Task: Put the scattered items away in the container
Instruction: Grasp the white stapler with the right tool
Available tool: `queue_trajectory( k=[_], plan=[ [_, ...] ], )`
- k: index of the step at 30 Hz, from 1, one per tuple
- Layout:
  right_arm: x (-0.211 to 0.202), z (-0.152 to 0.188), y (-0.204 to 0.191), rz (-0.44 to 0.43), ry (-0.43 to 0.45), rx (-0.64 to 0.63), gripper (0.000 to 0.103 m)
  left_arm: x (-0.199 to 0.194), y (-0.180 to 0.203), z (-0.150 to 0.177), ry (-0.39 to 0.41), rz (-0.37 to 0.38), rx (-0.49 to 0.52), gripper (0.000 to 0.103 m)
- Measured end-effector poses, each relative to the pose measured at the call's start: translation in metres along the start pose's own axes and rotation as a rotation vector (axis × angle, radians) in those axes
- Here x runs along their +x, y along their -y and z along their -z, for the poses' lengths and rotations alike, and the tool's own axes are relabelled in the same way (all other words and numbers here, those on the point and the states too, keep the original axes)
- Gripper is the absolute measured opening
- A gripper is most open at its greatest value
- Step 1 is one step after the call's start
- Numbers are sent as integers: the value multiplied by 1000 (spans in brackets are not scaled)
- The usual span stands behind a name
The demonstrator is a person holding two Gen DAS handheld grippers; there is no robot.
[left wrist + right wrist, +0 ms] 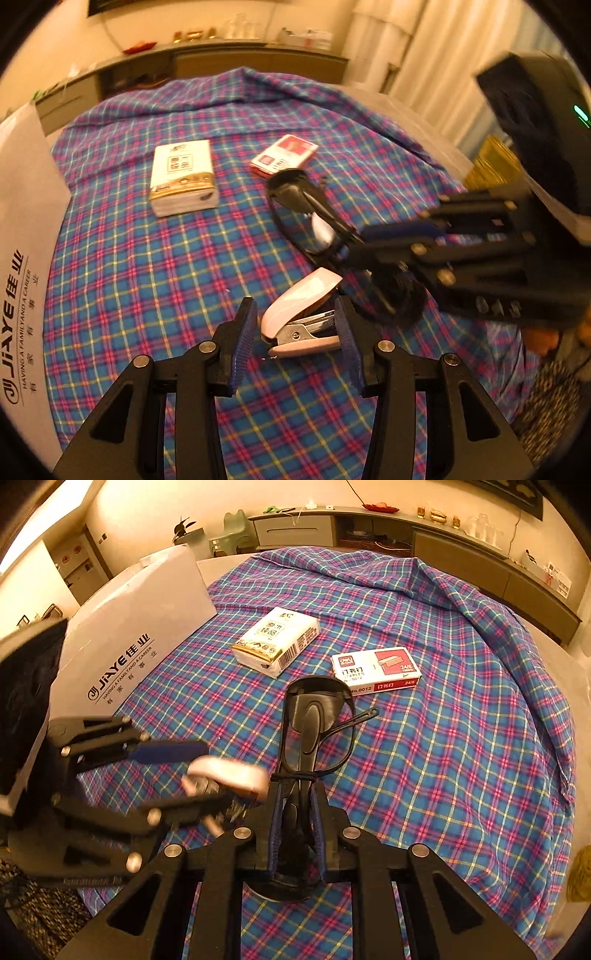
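Observation:
A small white stapler (pixel 299 317) lies between the fingers of my left gripper (pixel 295 301), which is open. Its right pad (pixel 347 332) is at the stapler's end, and a thin gap shows at the left pad. My right gripper (pixel 297 830) is shut on one end of folded black glasses (pixel 314 716), which stretch away toward a red-and-white staple box (pixel 376 670). A white tissue pack (pixel 277 642) lies further back. The white printed carton (pixel 140 620) stands at the table's left edge. In the right wrist view the stapler (pixel 225 775) and left gripper are blurred.
A blue-and-pink plaid cloth (pixel 461 738) covers the round table and bunches into folds at the far side. A long sideboard (pixel 480 557) runs behind it. Curtains (pixel 436 44) hang at the right. A person's patterned clothing (pixel 546 398) shows past the near table edge.

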State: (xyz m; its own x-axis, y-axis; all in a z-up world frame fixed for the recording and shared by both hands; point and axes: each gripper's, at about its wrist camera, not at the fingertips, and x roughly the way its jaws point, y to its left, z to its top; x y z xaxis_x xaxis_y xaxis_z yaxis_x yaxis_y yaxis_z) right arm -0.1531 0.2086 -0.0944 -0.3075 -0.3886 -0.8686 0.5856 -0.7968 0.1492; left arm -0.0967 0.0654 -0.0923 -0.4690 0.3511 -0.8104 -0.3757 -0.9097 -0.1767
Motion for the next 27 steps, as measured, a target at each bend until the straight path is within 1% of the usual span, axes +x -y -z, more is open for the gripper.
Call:
queue_trajectory(
  k=[2, 5, 6, 7, 11, 13, 15, 18, 19, 20, 22, 23, 25, 26, 27],
  plan=[
    [3, 2, 3, -1, -5, 7, 22, -6, 6, 6, 20, -24, 49, 47],
    [7, 5, 6, 0, -13, 16, 29, -12, 23, 19, 67, -85, 168, 47],
    [8, 6, 6, 3, -11, 13, 30, -15, 29, 23, 82, -102, 205, 47],
    [8, 6, 5, 7, -11, 9, 30, -16, 31, 25, 87, -107, 216, 47],
    [9, 7, 3, 14, -7, -3, 30, -23, 30, 33, 61, -64, 194, 47],
    [9, 8, 2, 17, -5, -8, 30, -27, 38, 41, 57, -62, 235, 47],
    [9, 8, 0, 18, -3, -16, 30, -34, 49, 51, 74, -93, 305, 47],
    [8, 9, -2, 26, 6, -31, 30, -41, 64, 66, 133, -157, 411, 47],
    [6, 9, -3, 29, 15, -33, 30, -43, 66, 69, 146, -168, 430, 47],
    [1, 9, -4, 29, 33, -33, 30, -44, 65, 69, 147, -167, 427, 47],
    [-15, 8, -8, -10, 74, -36, 30, -46, 56, 68, 141, -160, 386, 47],
    [-24, 9, -11, -55, 93, -40, 30, -48, 51, 68, 139, -155, 370, 47],
    [-37, 12, -16, -184, 95, -37, 33, -52, 48, 73, 142, -140, 383, 47],
    [-39, 15, -20, -259, 80, -36, 38, -53, 49, 77, 130, -128, 410, 47],
    [-38, 18, -25, -298, 71, -43, 42, -51, 50, 81, 87, -105, 438, 47]
  ],
)
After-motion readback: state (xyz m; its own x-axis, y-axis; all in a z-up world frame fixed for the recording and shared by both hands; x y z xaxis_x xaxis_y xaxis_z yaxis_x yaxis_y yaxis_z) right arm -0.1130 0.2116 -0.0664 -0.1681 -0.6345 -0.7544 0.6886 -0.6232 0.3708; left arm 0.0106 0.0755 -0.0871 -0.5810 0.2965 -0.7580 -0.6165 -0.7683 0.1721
